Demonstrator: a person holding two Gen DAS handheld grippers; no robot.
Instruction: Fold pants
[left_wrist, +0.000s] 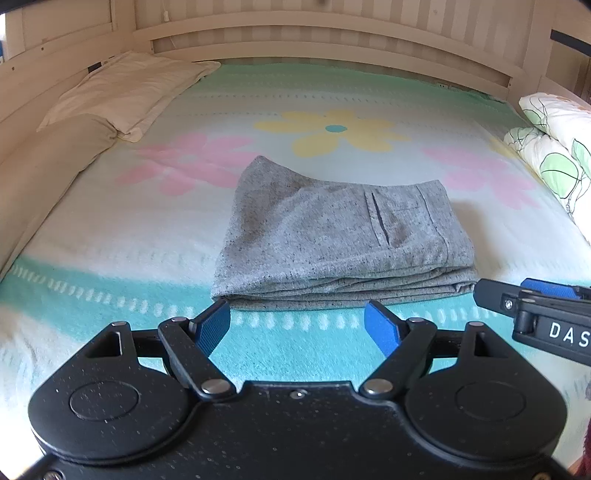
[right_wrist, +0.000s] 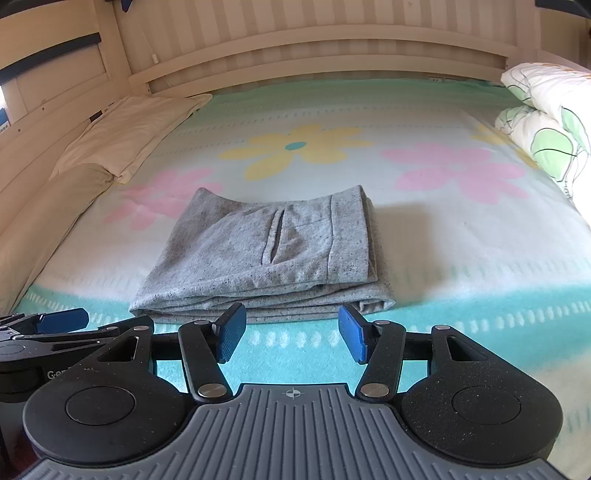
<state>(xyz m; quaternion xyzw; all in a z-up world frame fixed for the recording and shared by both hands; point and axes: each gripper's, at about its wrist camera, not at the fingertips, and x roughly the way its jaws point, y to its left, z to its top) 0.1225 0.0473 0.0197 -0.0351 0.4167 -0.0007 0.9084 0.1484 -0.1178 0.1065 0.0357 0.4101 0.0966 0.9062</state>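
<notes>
Grey speckled pants (left_wrist: 332, 236) lie folded into a compact stack on the flowered bedspread, pocket slit facing up; they also show in the right wrist view (right_wrist: 266, 258). My left gripper (left_wrist: 297, 325) is open and empty, just in front of the stack's near edge. My right gripper (right_wrist: 291, 334) is open and empty, also just in front of the near edge. Each gripper shows at the other view's edge: the right one (left_wrist: 535, 306) at the right side, the left one (right_wrist: 55, 325) at the left side.
The bedspread (left_wrist: 147, 236) is white and turquoise with pink and yellow flowers. Cream pillows (left_wrist: 125, 88) lie at the far left. A leaf-print duvet (left_wrist: 554, 147) is bunched at the right. A wooden slatted headboard (left_wrist: 317, 29) runs along the back.
</notes>
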